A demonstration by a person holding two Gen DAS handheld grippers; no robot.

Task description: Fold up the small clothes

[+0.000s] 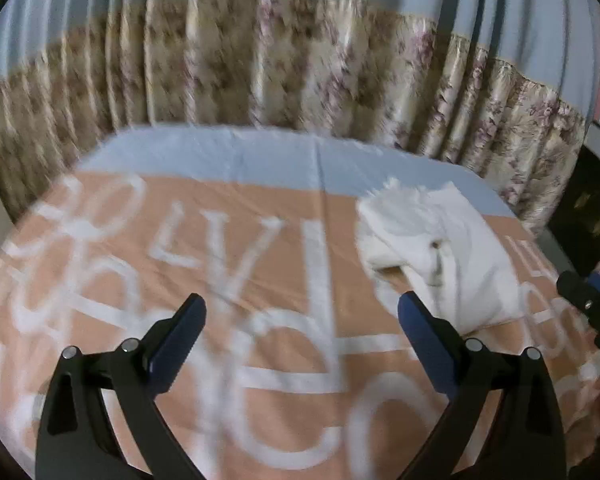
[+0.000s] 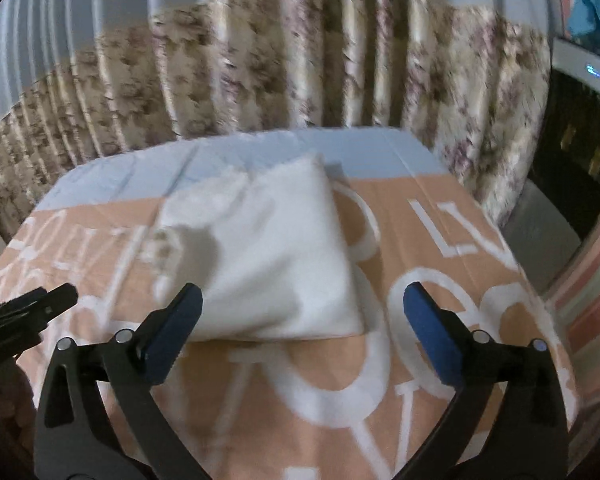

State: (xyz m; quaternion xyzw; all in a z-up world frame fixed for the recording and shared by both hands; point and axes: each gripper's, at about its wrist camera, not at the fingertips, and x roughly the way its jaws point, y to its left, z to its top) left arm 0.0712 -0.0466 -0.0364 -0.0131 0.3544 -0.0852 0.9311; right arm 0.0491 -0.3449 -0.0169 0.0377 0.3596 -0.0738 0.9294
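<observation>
White garment [image 2: 260, 256] folded and let go, both grippers clear of it.
Your right gripper [image 2: 302, 312] has its blue pads spread wide with nothing clamped; the fold's near edge sits just past the left pad, untouched. Left gripper [image 1: 300, 320] is equally released, over bare peach bedsheet [image 1: 220, 280], with the garment off to its right. No earlier picture, so motion is left out. The bundle lies on the sheet toward the far blue band, near the floral curtain [image 2: 300, 60]. Long axis looks to run from the near fold edge to the far corner, which points at the curtain, skewed slightly right. Judgement: check layers are square; if the ragged left side gapes, pinch one layer only and smooth it outward.
</observation>
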